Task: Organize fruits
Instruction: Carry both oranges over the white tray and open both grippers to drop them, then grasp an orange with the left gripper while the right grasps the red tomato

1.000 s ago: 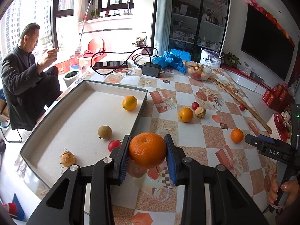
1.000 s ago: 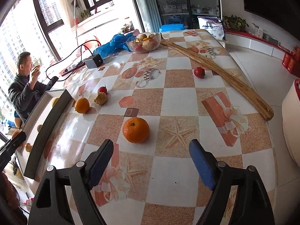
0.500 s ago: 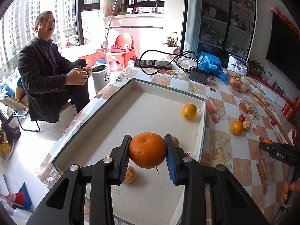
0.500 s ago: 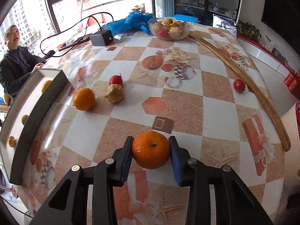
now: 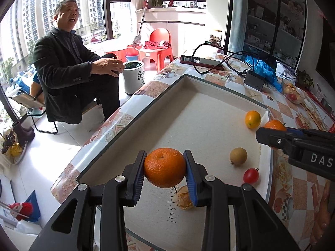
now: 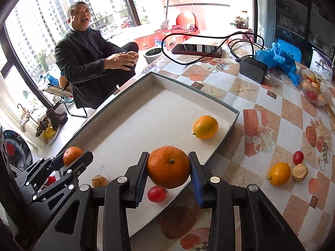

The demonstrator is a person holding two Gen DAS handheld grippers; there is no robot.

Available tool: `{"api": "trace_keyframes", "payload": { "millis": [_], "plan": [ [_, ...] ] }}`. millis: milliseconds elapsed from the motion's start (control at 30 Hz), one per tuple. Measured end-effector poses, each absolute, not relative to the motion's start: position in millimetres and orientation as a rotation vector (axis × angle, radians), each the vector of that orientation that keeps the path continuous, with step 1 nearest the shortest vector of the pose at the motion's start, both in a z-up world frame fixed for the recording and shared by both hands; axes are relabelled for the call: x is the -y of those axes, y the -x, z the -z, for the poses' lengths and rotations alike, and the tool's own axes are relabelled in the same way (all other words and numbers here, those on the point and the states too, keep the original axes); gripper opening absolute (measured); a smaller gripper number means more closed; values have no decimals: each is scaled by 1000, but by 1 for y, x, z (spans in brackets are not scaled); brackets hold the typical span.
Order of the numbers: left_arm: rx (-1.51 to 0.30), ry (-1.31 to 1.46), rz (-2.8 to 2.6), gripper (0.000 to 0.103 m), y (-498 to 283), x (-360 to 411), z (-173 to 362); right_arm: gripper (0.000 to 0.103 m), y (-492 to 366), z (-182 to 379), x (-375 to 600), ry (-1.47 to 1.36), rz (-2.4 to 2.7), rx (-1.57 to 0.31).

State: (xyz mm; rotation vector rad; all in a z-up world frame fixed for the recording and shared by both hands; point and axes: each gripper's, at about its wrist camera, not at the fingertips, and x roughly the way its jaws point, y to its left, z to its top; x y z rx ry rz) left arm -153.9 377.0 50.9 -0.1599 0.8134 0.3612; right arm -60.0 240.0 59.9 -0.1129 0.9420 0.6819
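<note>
My left gripper point(image 5: 165, 168) is shut on an orange point(image 5: 163, 163) and holds it above the near end of the white tray point(image 5: 226, 91). My right gripper point(image 6: 168, 168) is shut on a mandarin point(image 6: 167, 161) over the tray's right rim point(image 6: 194, 91). Inside the tray lie a yellow citrus point(image 5: 253, 119), a brown round fruit point(image 5: 238, 156), a cherry tomato point(image 5: 250, 175) and a papery husked fruit point(image 5: 184, 197). The other gripper shows in each view: the right one point(image 5: 272, 135) at the right edge, the left one point(image 6: 70, 164) at the left.
On the tablecloth right of the tray sit a yellow citrus point(image 6: 279, 173), a small tomato point(image 6: 298, 156) and a husked fruit point(image 6: 299, 172). A glass fruit bowl point(image 6: 314, 90), charger point(image 6: 253, 70), phone point(image 6: 196, 50) and cable lie farther back. A person point(image 6: 94, 62) sits beyond the table.
My right gripper closed on the mandarin on the table, lifted it and carried it left to the tray. My left gripper carried its orange from the tray's edge farther over the tray.
</note>
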Motion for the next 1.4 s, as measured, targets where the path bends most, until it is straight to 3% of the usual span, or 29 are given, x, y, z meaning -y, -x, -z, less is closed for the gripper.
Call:
{"api": "trace_keyframes", "payload": {
  "millis": [100,200,233,267,333,700,933,1233,1400],
  "plan": [
    [-801,141,-385,41,156,-375,-48,39,54,-52,-250,108,-689,-967],
    [-773,125,-392,70,160,-372,-49,50,52,-50,-252,113,-694,-963],
    [-757,121,-398,79,161,-371,-50,65,54,-53,-252,119,-694,-953],
    [-741,114,-410,79,161,-370,-51,85,55,-55,-251,122,-692,-942],
    [-745,105,-424,79,159,-370,-49,96,59,-62,-245,112,-687,-910],
    [-795,170,-393,79,153,-358,-29,96,57,-72,-155,51,-547,-897],
    [-778,99,-340,80,159,-327,-54,96,45,-55,-49,-1,-322,-926],
    [-853,66,15,80,123,-232,-99,96,3,-18,76,-84,-37,-989],
    [-900,-57,48,80,71,-172,-75,96,-10,-3,94,-86,13,-995]
  ]
}}
